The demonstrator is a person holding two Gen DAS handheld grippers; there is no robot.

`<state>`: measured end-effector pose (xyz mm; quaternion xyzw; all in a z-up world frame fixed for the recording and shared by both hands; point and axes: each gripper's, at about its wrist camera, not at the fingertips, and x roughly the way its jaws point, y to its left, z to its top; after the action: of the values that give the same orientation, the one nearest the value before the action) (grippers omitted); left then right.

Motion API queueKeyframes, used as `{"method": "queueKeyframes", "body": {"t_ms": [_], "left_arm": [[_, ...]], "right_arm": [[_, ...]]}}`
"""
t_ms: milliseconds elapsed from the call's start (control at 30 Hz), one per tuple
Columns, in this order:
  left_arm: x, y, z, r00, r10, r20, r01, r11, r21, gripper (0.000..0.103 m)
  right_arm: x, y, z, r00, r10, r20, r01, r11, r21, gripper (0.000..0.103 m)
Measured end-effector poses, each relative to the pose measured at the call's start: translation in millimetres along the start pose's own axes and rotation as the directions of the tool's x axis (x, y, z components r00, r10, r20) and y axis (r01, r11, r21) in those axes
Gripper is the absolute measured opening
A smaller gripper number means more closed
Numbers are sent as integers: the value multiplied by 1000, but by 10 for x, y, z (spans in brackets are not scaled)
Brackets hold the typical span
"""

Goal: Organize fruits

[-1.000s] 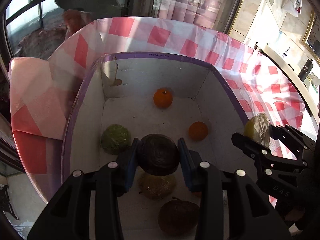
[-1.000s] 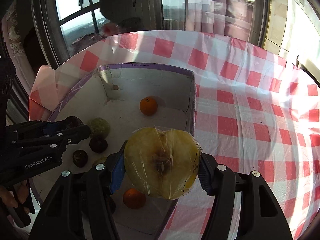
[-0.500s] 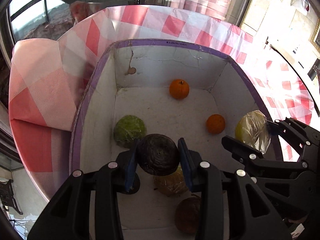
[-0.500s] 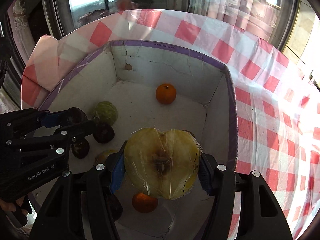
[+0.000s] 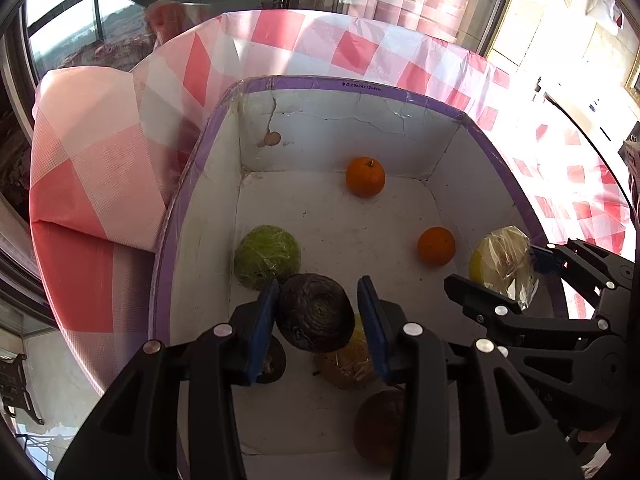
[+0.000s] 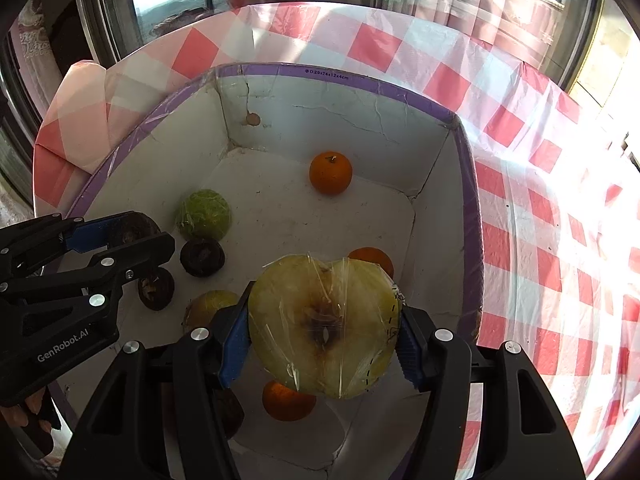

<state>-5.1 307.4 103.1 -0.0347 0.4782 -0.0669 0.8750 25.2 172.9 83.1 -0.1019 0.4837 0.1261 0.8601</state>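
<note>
Both tongs are loaded and hanging over the white box [image 5: 256, 128] with the purple rim, which sits on a red-and-white checked cloth [image 6: 552, 208]. The left gripper [image 5: 318, 322] is narrowed onto a dark, wrinkled round fruit [image 5: 316, 312], pinched between its blue pads. The right gripper [image 6: 320, 340] is clamped on a yellow apple half [image 6: 324, 328] wrapped in cling film, cut face towards the camera.

The floor of the box is already busy: a green wrapped fruit [image 5: 267, 256] on the left, one orange [image 5: 365, 177] far back, another orange [image 5: 436, 246] at the right, and more dark and yellowish fruits near the tongs.

What worries me is the film on the apple half: it looks slick, and I reckon the half could slide out crooked and tip onto the orange under it. The dark fruit is round and, let go from height, may well roll into the ones lying just below. The two tools are also close, so lowering together risks a knock.
</note>
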Motion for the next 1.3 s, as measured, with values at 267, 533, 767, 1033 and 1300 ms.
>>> {"method": "queueKeyframes", "body": {"t_ms": [267, 533, 767, 1033, 1300], "left_arm": [[-84, 21, -17, 1000, 3, 21, -3, 1000, 7, 92], [-139, 12, 2, 998, 45, 53, -47, 998, 31, 101], [-189, 138, 72, 999, 48, 25, -46, 997, -67, 101], [-158, 5, 38, 988, 145, -53, -147, 988, -38, 101], [-28, -108, -13, 986, 119, -120, -120, 993, -2, 101]], "right_arm": [[-16, -145, -13, 1000, 6, 5, -7, 995, 98, 71], [-130, -166, -43, 1000, -9, 28, 6, 996, 90, 75], [-482, -214, -28, 990, -40, 133, 27, 995, 100, 86], [-513, -75, -208, 994, -70, 89, 67, 997, 40, 86], [-437, -12, -325, 997, -67, 34, 67, 998, 8, 86]]}}
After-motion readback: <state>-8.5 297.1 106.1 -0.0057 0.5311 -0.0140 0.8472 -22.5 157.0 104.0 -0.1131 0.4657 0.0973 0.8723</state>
